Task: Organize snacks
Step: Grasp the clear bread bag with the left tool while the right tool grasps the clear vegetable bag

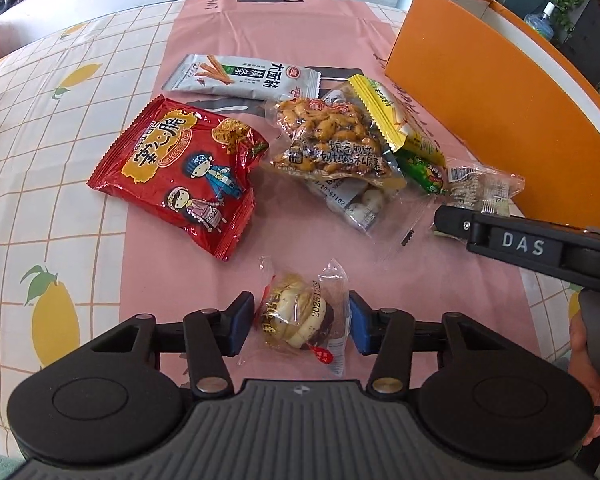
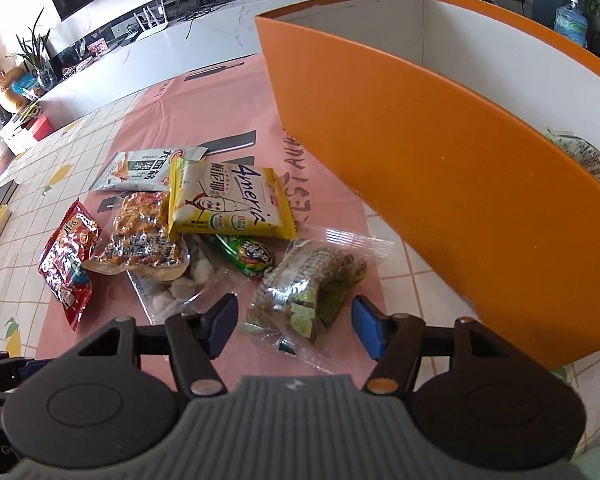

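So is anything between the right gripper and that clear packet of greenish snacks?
Nothing visible: the clear packet lies directly between the open right gripper fingers. The orange box stands close beside it.

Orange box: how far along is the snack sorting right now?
Barely started. The orange box shows one packet inside. In hand: nothing gripped yet; the left gripper straddles a small clear-wrapped pastry and the right gripper straddles a clear green-brown packet, jaws open on both. Left: the red bag, yellow bag and the rest.
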The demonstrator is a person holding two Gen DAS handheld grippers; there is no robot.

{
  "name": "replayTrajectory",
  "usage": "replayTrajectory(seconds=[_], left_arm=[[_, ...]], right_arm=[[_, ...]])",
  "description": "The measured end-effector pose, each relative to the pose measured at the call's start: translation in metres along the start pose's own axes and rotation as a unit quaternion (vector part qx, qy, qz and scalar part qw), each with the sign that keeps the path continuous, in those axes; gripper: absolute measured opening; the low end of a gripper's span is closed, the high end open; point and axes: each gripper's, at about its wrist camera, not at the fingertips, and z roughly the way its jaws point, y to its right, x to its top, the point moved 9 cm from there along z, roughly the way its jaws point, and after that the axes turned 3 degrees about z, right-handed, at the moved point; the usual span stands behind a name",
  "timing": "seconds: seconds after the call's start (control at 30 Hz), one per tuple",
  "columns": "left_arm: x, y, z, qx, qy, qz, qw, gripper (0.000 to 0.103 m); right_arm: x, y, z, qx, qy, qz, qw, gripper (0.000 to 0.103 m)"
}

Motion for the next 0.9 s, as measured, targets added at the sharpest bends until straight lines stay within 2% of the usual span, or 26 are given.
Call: replayTrajectory(seconds=[0.37, 0.57, 0.9], left_arm=[[-0.001, -0.002, -0.002, -0.007, 0.012, -0.002, 0.9999, 0.052], [-0.001, -0.004, -0.004, -0.012, 0.019, -0.022, 0.9995, 0.050], [0.009, -0.004, -0.026, -0.023, 0.050, -0.046, 0.9974, 0.050]], right_arm=[[-0.004, -0.005, 0.001, -0.005, 0.006, -0.028, 1.000, 0.040], [-0.005, -0.007, -0.004, -0.004, 0.001, -0.034, 0.999, 0.033], [-0.012, -0.009, -0.025, -0.010, 0.000, -0.065, 0.998, 0.031]])
